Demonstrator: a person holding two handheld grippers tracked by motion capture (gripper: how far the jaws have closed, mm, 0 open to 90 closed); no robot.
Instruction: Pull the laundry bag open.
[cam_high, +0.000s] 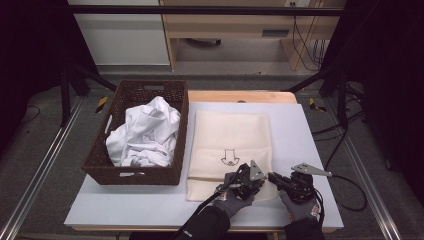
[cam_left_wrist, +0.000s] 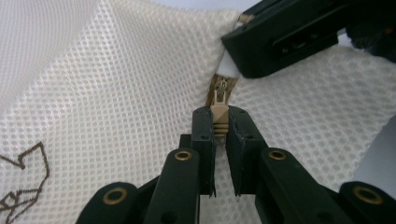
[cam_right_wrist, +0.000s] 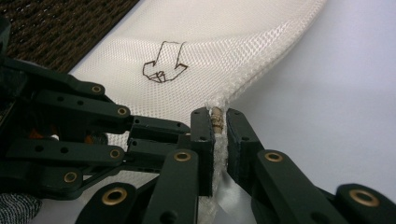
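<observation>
A pale sheet (cam_high: 300, 145) covers the table, with a dark floor and a light wooden desk beyond its far edge. At the sheet's left edge stands a brown woven basket (cam_high: 135, 172) heaped with white cloth (cam_high: 145, 132). Beside it, running to the near edge, lies the cream mesh bag (cam_high: 232, 135), printed with a small arrow (cam_high: 230, 157). At the bag's near right corner the gloved hands bring both grippers together. The left gripper view shows what the high view cannot: the left gripper (cam_left_wrist: 221, 126) clenched on the tan zipper pull (cam_left_wrist: 220, 122). The right gripper view shows the right gripper (cam_right_wrist: 217, 122) clamped on the bag's zipper end (cam_right_wrist: 216, 119).
</observation>
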